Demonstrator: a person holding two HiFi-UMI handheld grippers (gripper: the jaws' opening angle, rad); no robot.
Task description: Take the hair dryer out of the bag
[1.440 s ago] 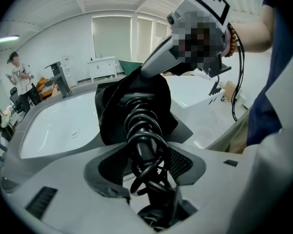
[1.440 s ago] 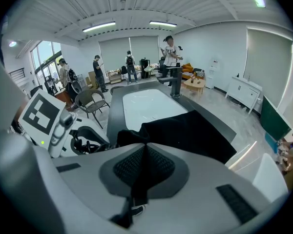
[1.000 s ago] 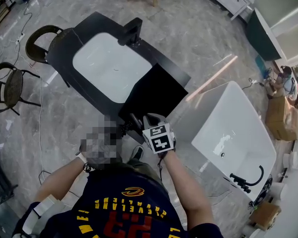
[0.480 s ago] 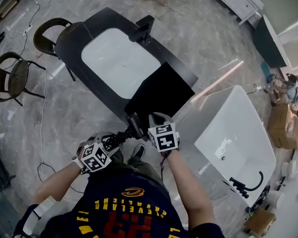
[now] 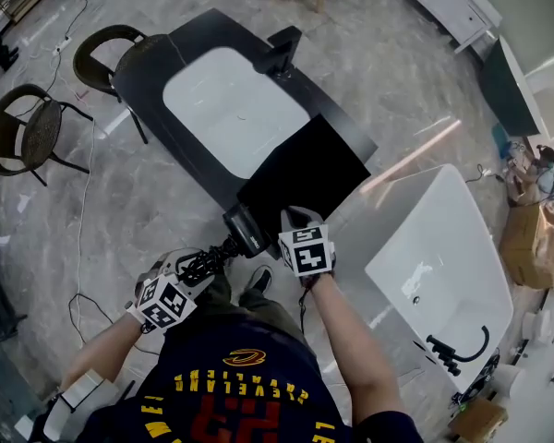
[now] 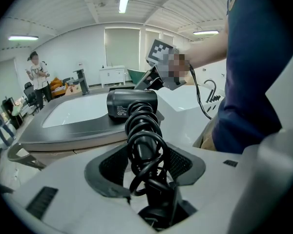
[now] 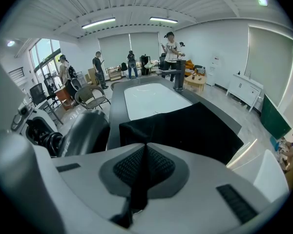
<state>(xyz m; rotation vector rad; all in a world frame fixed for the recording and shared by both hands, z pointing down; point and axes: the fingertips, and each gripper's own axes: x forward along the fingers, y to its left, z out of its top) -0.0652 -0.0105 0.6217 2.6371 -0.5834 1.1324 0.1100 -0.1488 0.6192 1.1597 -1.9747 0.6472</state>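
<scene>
The person's navy T-shirt (image 5: 245, 390) bears yellow lettering and red numerals; ahead of it, the pale grey left gripper (image 5: 194, 268) and right gripper (image 5: 289, 221) each carry a black-and-white marker cube (image 5: 307, 250).

Your hair dryer (image 6: 132, 104) reads matt black plastic, and its coiled cord (image 6: 144, 140) is smooth, slightly shiny rubber. The bag (image 7: 185, 126) is black cloth, matt, with soft folds. Your left gripper (image 6: 146, 165) and right gripper (image 7: 144, 169) have smooth pale grey plastic shells; the pads (image 6: 178, 162) are dark with a rough mesh texture. The bathtub (image 5: 157, 49) is glossy white inside with a matt dark rim. The floor (image 5: 120, 201) is polished grey stone, reflective.
</scene>
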